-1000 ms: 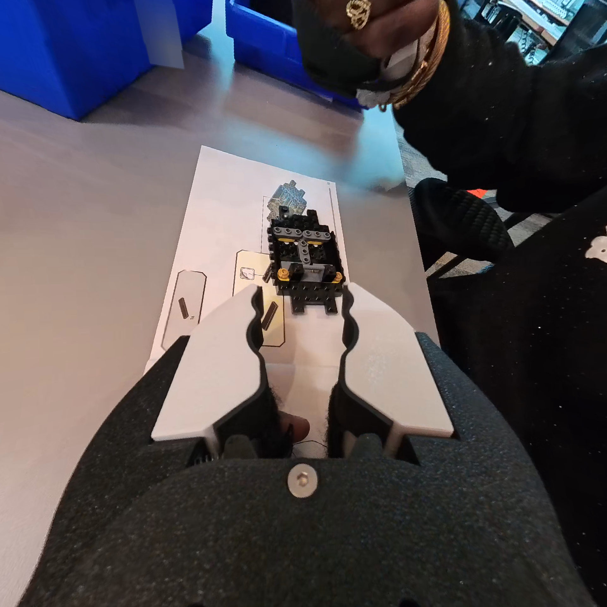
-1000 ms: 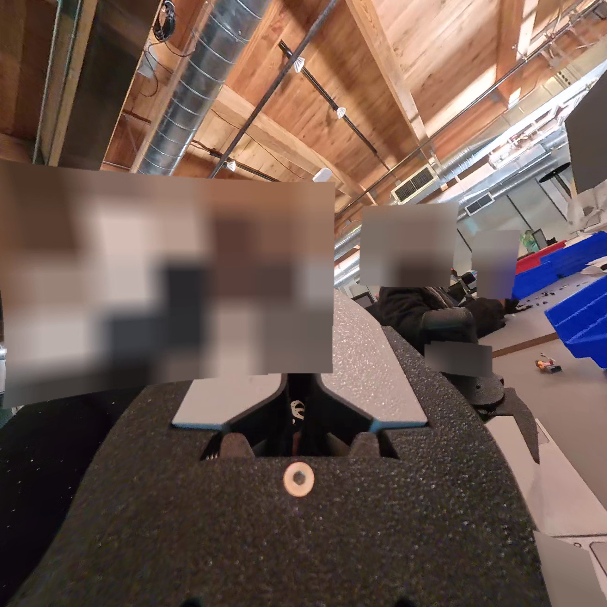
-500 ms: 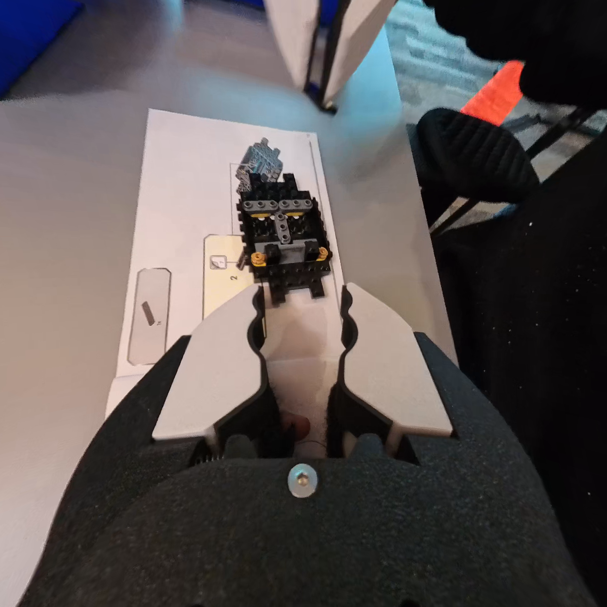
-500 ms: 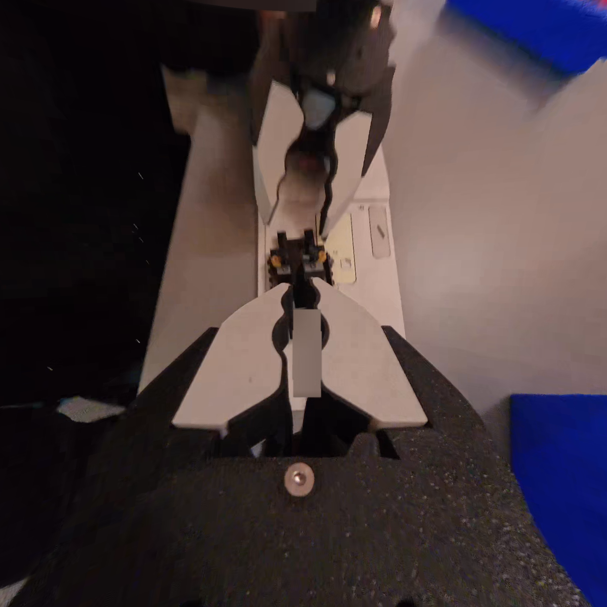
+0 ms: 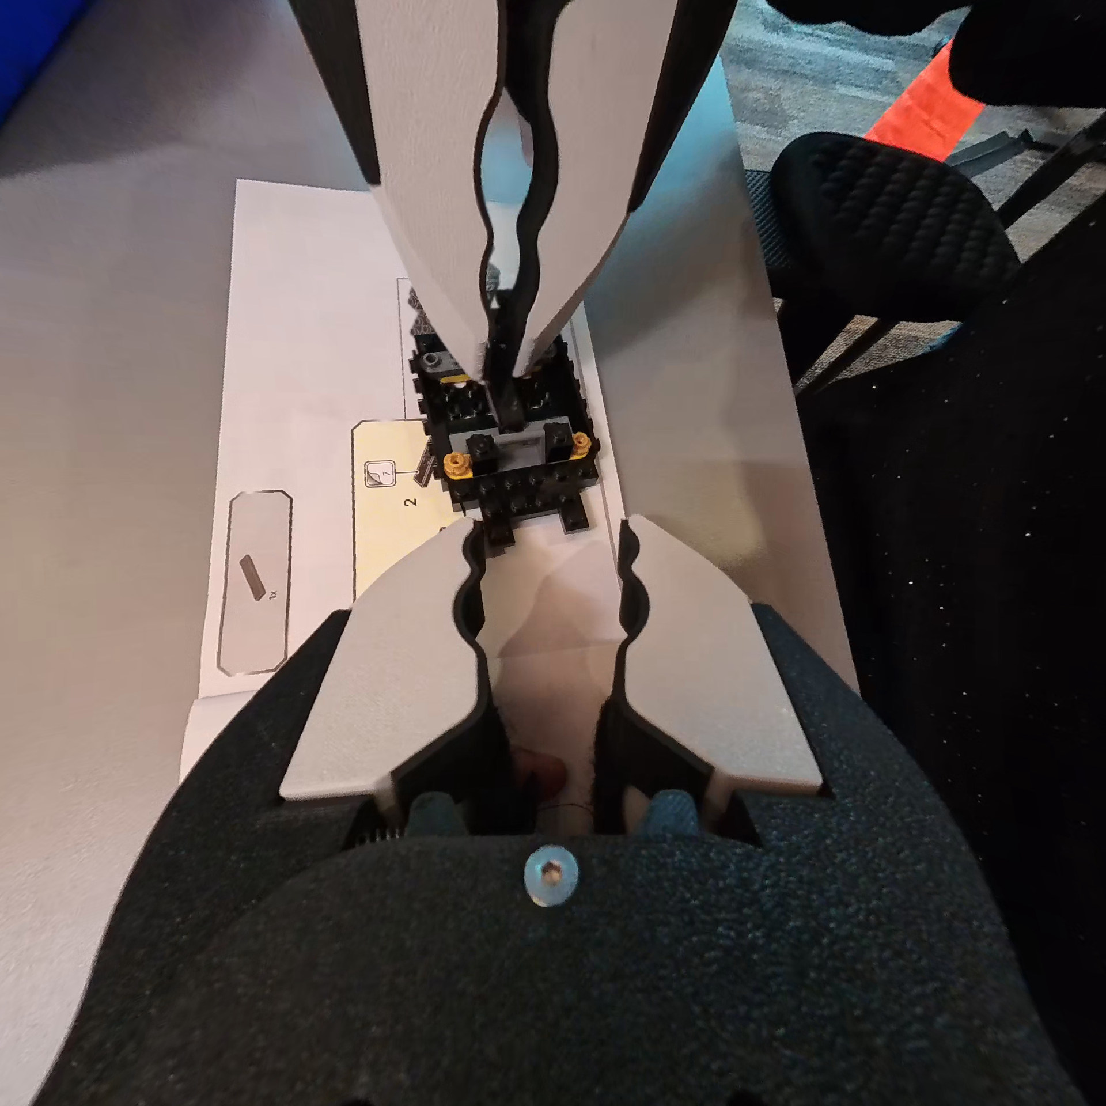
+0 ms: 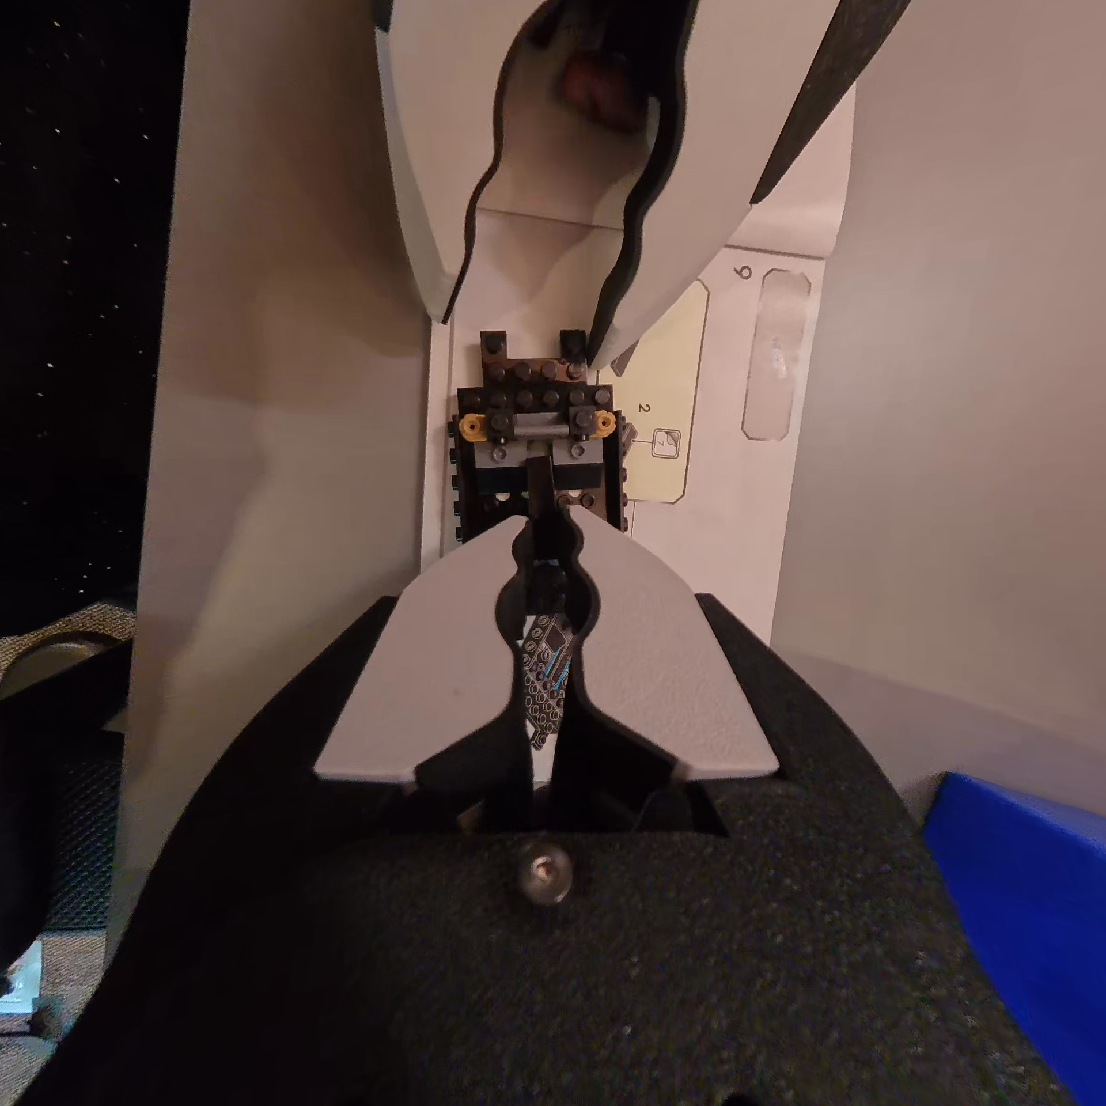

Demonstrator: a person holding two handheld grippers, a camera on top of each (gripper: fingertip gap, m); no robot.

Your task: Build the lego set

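A black lego model (image 5: 516, 473) with grey and yellow parts lies flat on a white instruction sheet (image 5: 311, 359). My left gripper (image 5: 547, 529) is open and empty, its tips just short of the model's near end. My right gripper (image 5: 501, 354) comes in from the far side, shut on a thin black lego piece (image 5: 506, 395) whose tip rests on the model's middle. In the right wrist view the right gripper (image 6: 546, 516) holds the black piece (image 6: 541, 479) over the model (image 6: 538, 413). The open left gripper (image 6: 520, 338) is opposite, one fingertip (image 6: 601, 353) beside the model's corner.
The sheet (image 6: 748, 479) lies on a grey table (image 5: 108, 371) near its edge. A black chair (image 5: 886, 221) and a person's dark clothing are beside that edge. A blue bin (image 6: 1029, 886) stands near my right gripper. My hands' fingertips stand some 5 centimeters from each other.
My right gripper has swung down from pointing at the ceiling to the model, bringing the black piece onto it. My left gripper has moved closer to the model and stayed open.
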